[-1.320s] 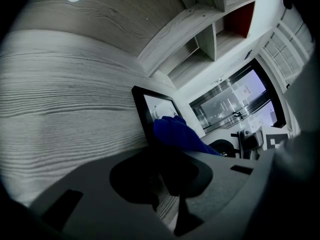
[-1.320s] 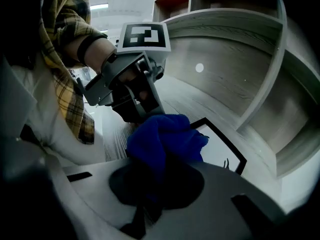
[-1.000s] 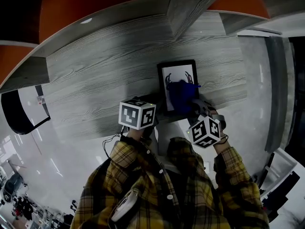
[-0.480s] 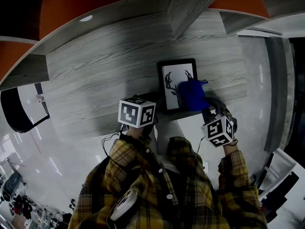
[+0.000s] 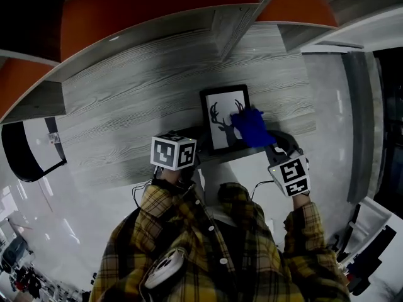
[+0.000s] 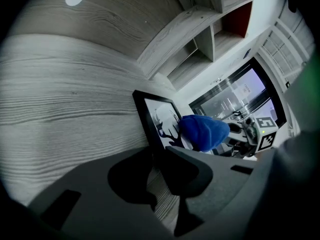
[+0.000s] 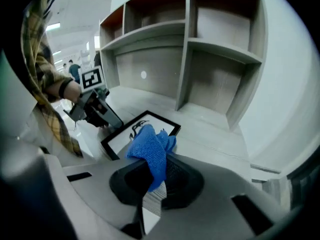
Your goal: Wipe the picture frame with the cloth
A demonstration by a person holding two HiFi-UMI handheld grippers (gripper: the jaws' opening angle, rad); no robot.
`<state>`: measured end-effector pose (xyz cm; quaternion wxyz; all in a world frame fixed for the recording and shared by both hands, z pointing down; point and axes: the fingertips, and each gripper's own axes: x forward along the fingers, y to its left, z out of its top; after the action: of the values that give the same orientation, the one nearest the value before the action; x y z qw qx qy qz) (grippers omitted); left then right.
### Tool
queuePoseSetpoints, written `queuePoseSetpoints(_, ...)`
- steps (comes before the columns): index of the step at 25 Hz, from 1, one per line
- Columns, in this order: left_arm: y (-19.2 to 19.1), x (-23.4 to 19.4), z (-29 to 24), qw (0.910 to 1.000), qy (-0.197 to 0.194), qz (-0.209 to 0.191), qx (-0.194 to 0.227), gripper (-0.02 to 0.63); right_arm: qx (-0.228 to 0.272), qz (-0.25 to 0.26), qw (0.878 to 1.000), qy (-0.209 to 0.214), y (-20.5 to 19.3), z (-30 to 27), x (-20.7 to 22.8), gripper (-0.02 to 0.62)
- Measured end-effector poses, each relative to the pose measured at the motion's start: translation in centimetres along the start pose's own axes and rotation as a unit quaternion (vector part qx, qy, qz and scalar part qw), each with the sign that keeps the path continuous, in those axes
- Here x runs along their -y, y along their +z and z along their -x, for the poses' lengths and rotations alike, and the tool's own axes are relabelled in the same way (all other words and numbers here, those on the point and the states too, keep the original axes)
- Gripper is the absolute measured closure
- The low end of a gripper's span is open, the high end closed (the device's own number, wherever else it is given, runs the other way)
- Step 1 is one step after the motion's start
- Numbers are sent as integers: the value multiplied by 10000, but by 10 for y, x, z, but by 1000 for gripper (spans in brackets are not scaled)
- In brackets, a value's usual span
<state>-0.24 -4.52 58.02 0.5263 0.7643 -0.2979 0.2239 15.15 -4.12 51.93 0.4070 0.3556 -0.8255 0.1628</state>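
The wiping looks to be in mid-course. The picture frame (image 5: 217,113), a black-bordered print of a deer's head in silhouette, lies on the grey wood-grain desk (image 5: 126,106), with its lower edge near the desk's front edge and the open shelves behind it.

The left claw (image 5: 200,148) is pressed onto the frame's lower left corner. In the left gripper view the dark border of the frame (image 6: 160,116) runs down between the two jaws of that claw (image 6: 156,156), so it is pinching the frame to steady it. Whether that corner is lifted off the desk or only held down, I cannot tell.

The right claw (image 5: 267,142) pinches a bunched blue cloth (image 5: 252,128). In the right gripper view a fold of the cloth (image 7: 147,149) is trapped between the jaws of this claw (image 7: 150,176), and the rest bulges out ahead of them.

The cloth rests on the right side of the glass, over the deer's right antler and the frame's right border. The left half of the print, the top border and the left border are uncovered.

No dust or streak shows at this sharpness, so which parts are already clean cannot be read off the glass. I judge that the grip and the contact are set up and a pass is under way. The uncovered left part and the borders may remain to be wiped, and putting down the cloth and letting go of the frame are not yet done.
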Motion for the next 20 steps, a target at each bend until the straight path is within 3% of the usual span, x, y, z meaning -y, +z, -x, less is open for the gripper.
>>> queuePoseSetpoints(4, 30, 3, 25, 9991, 10, -116, 419, 528, 766, -453, 9960, -7, 46, 23, 8, 561)
queuePoseSetpoints(8, 65, 33, 65, 9937, -280, -287, 1047, 529, 1586, -983, 9823, 170, 97, 54, 4, 561)
queuePoseSetpoints(14, 125, 88, 140, 9710, -481, -828, 2191, 532, 2901, -1180, 9478, 598, 197, 98, -8, 561)
queuePoseSetpoints(20, 157, 141, 212, 9387, -330, -1534, 3069, 600, 3665, -972, 9210, 893, 266, 136, -27, 561)
